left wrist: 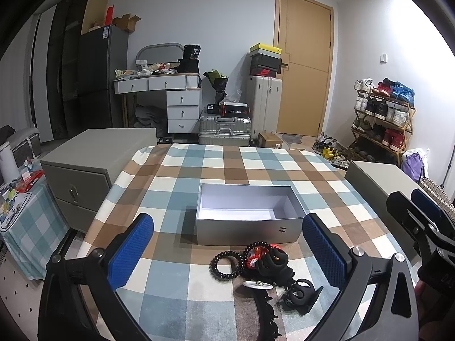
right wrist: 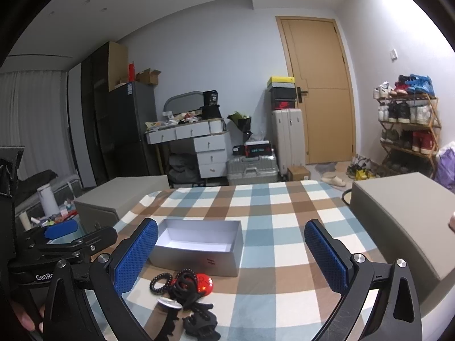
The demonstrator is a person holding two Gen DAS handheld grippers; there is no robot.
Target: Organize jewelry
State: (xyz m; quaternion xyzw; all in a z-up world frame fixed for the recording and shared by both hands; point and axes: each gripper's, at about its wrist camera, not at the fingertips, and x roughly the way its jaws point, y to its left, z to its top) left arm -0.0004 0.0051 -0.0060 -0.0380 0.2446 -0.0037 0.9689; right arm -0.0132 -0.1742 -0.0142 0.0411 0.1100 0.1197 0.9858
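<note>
**Both grippers idle above an unsorted pile**

Left gripper (left wrist: 227, 251): fingers spread wide, holding nothing, poised over the pile, presumably lining up a first pick. The pile lies near the table's (left wrist: 199, 162) front edge: a black bead bracelet (left wrist: 226, 265) at its left, tangled black hair clips (left wrist: 298, 295) and a red piece (right wrist: 205, 282) touching beside it. The open grey box (left wrist: 247, 216) sits just behind, empty, likely the destination. Right gripper (right wrist: 231, 255): equally spread, empty, held right of the pile.
</note>
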